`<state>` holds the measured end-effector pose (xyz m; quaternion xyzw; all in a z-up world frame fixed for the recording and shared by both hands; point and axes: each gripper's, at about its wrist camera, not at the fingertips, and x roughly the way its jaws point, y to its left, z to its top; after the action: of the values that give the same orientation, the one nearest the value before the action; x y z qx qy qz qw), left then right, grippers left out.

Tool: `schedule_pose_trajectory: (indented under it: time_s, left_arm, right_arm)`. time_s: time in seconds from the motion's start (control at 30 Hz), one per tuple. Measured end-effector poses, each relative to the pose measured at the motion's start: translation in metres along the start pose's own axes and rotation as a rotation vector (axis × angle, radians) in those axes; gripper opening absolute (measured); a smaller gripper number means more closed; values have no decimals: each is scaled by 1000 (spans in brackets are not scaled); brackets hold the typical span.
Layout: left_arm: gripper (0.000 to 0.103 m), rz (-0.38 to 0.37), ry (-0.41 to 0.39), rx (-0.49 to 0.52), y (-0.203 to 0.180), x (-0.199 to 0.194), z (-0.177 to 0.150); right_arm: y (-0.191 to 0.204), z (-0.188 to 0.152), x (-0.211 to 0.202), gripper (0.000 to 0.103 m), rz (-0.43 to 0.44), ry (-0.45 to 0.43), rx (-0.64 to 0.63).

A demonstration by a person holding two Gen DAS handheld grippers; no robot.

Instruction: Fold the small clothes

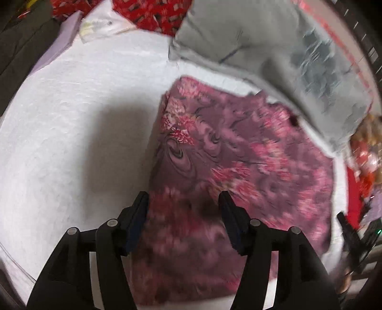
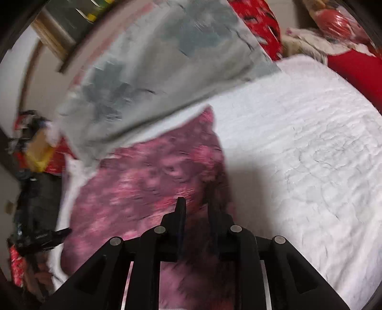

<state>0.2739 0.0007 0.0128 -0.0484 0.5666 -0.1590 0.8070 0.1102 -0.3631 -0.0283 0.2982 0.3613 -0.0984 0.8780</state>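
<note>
A small purple and pink flowered garment (image 1: 238, 162) lies flat on the white quilted bed (image 1: 71, 133). It also shows in the right wrist view (image 2: 148, 181). My left gripper (image 1: 183, 202) is open and hangs over the garment's near left edge, holding nothing. My right gripper (image 2: 197, 207) is over the garment's near right edge with its jaws a narrow gap apart and dark blurred cloth between them. Both views are motion-blurred.
A grey printed garment (image 1: 274, 54) lies beyond the flowered one and overlaps its far edge; it also shows in the right wrist view (image 2: 148, 78). Red patterned bedding (image 1: 155, 12) lies at the back. The white bed cover (image 2: 310, 143) stretches to the right.
</note>
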Motion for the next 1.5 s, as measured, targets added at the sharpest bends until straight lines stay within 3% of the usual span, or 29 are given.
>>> schedule_pose_trajectory:
  time_s: [0.1, 0.17, 0.2, 0.27, 0.37, 0.5, 0.63, 0.83, 0.97, 1.03, 1.13, 1.2, 1.23, 1.27, 1.3, 1.43, 1.5]
  left_arm:
    - [60, 3, 1, -4, 4, -5, -19]
    - [60, 40, 69, -9, 8, 12, -33]
    - [60, 43, 113, -21, 14, 23, -40]
    - [60, 23, 85, -16, 16, 16, -43]
    - [60, -9, 104, -33, 22, 4, -37]
    - [60, -22, 89, -121, 53, -5, -19]
    - [60, -109, 143, -252, 90, -1, -11]
    - [60, -124, 189, -278, 117, 5, -3]
    - [60, -127, 218, -265, 126, 7, 0]
    - [60, -132, 231, -251, 127, 9, 5]
    - [60, -150, 244, -220, 123, 12, 17]
    - [60, -165, 246, -203, 118, 13, 24]
    - [60, -171, 250, -191, 113, 15, 29]
    - [60, -176, 252, -185, 109, 16, 33]
    - [60, -186, 254, -180, 104, 18, 38]
    - [63, -251, 278, -139, 78, 29, 55]
    - [63, -250, 286, -127, 66, 37, 62]
  right_arm:
    - [3, -20, 0, 27, -33, 61, -58]
    - [-6, -35, 16, 29, -100, 154, -67]
    - [-5, -34, 13, 28, -100, 127, -67]
    - [3, -29, 6, 30, -131, 135, -29]
    - [23, -28, 1, 35, -92, 118, -35]
    - [82, -48, 6, 52, -24, 107, -149]
    - [168, -86, 33, 55, 67, 163, -375]
    - [281, -168, 64, 60, 118, 160, -806]
    - [323, -216, 81, 68, 23, 57, -1065]
    - [334, -229, 97, 70, -36, 43, -1133]
    - [341, -232, 100, 76, -66, -68, -1168]
    - [346, -225, 108, 72, -115, -94, -1157]
    - [345, -219, 109, 64, -114, -91, -1137]
    - [344, -210, 114, 34, -102, -65, -1104]
    - [343, -205, 114, 19, -100, -54, -1082]
    - [336, -191, 93, 13, -40, -102, -1021]
    - [335, -191, 82, 11, -22, -120, -1012]
